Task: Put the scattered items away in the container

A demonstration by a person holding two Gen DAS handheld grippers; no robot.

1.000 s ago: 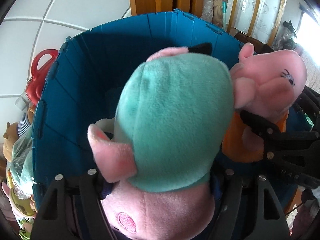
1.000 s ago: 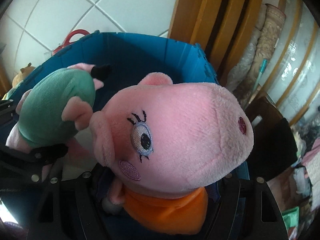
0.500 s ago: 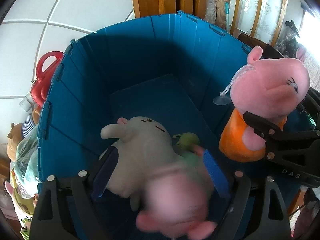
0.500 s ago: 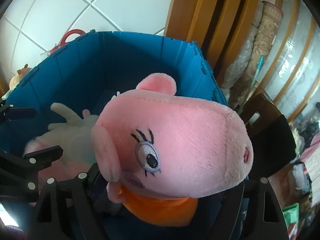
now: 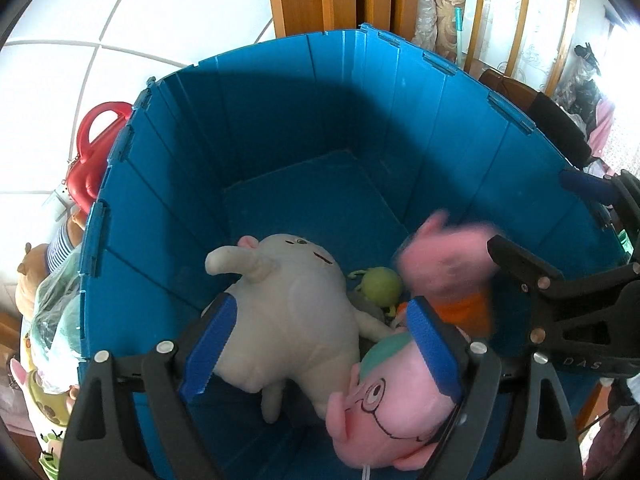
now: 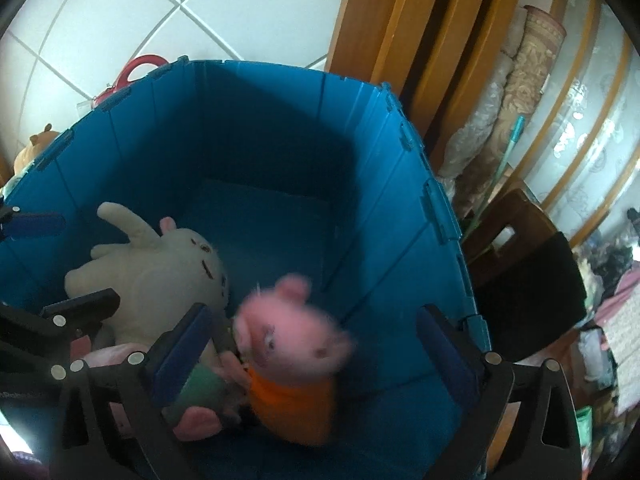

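Observation:
A big blue bin [image 5: 168,184] [image 6: 400,216] fills both views. Inside lie a cream plush [image 5: 296,304] [image 6: 160,272], a small green toy [image 5: 382,286] and a pink pig plush with glasses and a green top [image 5: 384,404] [image 6: 200,404]. A pink pig plush in an orange dress [image 5: 448,268] [image 6: 296,356] is blurred, dropping into the bin beside them. My left gripper [image 5: 320,348] is open and empty above the bin. My right gripper [image 6: 312,352] is open too, with the orange-dress pig below and free of its pads.
A red handled case [image 5: 94,156] and several plush toys in bags [image 5: 48,320] sit left of the bin on white tiles. Wooden door frames [image 6: 400,40], rolled fabric and a dark chair [image 6: 532,280] stand behind and right of the bin.
My left gripper opened and dropped the green-top pig into the bin. Then my right gripper opened and the orange-dress pig fell from it.

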